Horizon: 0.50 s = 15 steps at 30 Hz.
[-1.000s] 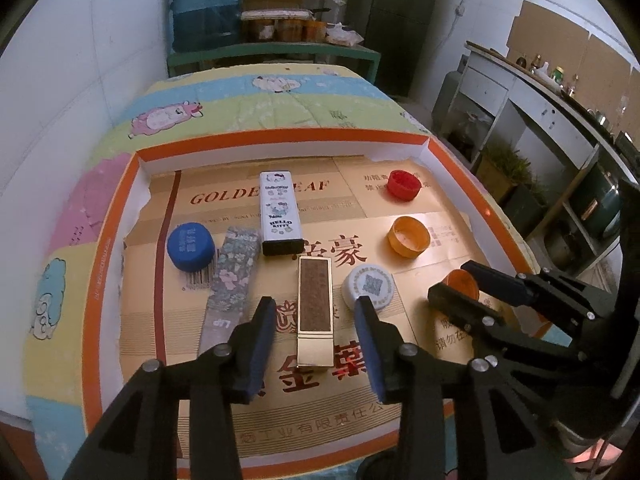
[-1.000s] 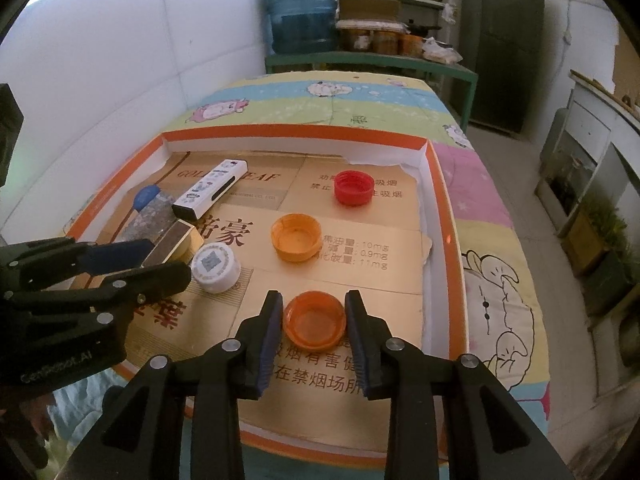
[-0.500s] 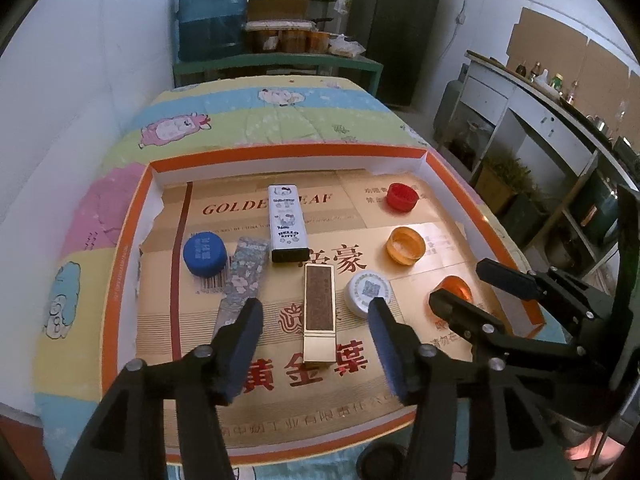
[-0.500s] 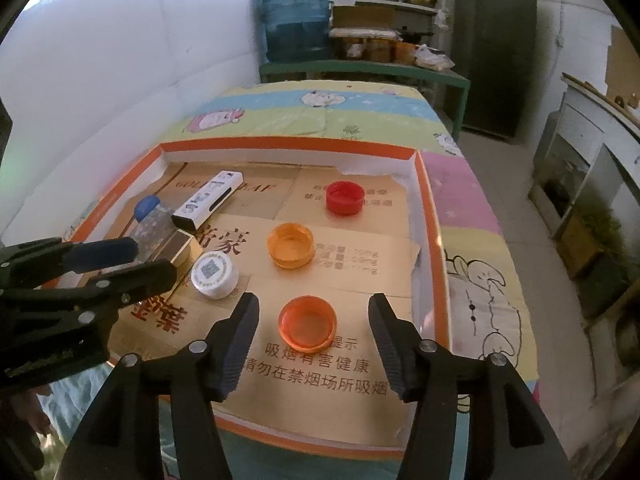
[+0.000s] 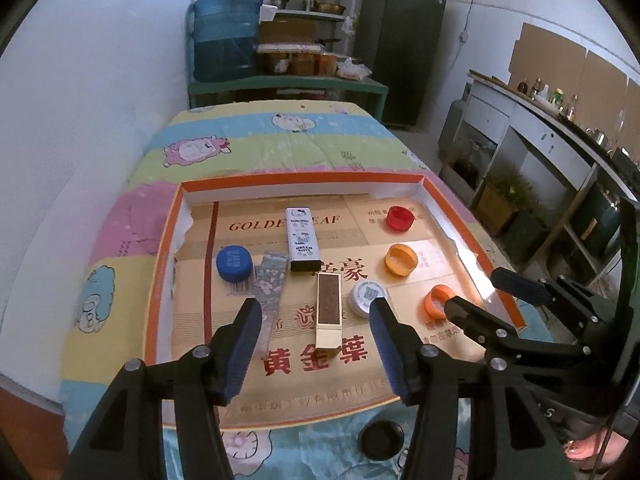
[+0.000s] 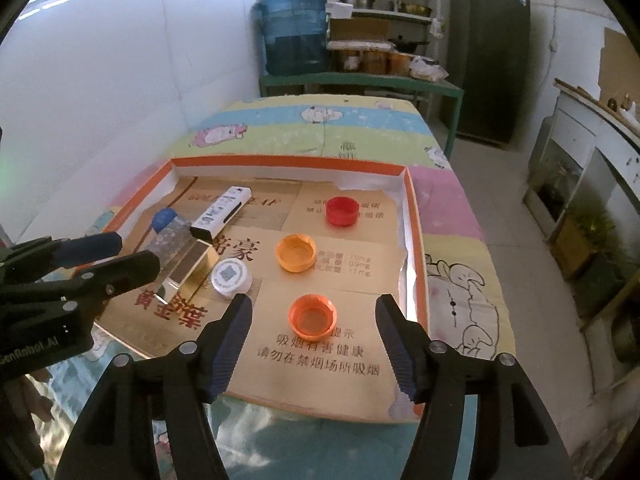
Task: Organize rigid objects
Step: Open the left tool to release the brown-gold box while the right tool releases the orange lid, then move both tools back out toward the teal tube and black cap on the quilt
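A shallow orange-rimmed cardboard tray (image 5: 304, 178) lies on a table. In it: a gold box (image 5: 329, 310), a white Hello Kitty box (image 5: 303, 238), a flowered flat box (image 5: 269, 280), a blue cap (image 5: 234, 263), a white cap (image 5: 367, 297), and red (image 5: 399, 218), yellow-orange (image 5: 401, 259) and orange (image 5: 437, 300) caps. My left gripper (image 5: 314, 344) is open and empty, above the tray's near edge behind the gold box. My right gripper (image 6: 314, 340) is open and empty, just behind the orange cap (image 6: 313, 317); the tray rim (image 6: 416, 248) also shows there.
A cartoon-print cloth (image 5: 256, 140) covers the table. A black lid (image 5: 380, 439) lies on the cloth in front of the tray. A white wall runs along the left. A shelf with a water jug (image 5: 226, 36) stands behind the table; a counter (image 5: 540, 136) stands to the right.
Both grippers opened wide and pulled back and up from the tray. The right one let go of the orange cap, the left drew away from the gold box; both objects stay put.
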{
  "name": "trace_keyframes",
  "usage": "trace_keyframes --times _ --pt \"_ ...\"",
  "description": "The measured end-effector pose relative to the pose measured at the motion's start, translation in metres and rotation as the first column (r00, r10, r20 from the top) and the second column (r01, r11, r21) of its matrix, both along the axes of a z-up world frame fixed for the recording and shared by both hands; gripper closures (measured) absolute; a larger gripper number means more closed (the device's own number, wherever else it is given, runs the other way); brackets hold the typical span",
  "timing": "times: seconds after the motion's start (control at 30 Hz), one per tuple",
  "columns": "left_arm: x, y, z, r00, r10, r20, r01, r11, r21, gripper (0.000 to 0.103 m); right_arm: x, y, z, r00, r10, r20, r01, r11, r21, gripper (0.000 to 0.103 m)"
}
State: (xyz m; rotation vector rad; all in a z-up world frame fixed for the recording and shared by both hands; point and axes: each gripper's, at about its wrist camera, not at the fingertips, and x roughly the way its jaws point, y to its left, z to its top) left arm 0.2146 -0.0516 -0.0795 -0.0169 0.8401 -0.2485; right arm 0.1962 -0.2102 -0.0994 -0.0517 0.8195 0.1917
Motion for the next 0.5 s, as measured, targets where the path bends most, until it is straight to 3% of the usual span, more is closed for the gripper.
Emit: trace_keyframes --times 0.5 --pt "-0.036 0.022 0.023 0.999 0.031 0.044 -0.03 0.999 -0.019 0.047 -0.033 0.01 0.026 1.0 -0.006 0.026 0.006 1.0 -0.007 0.037"
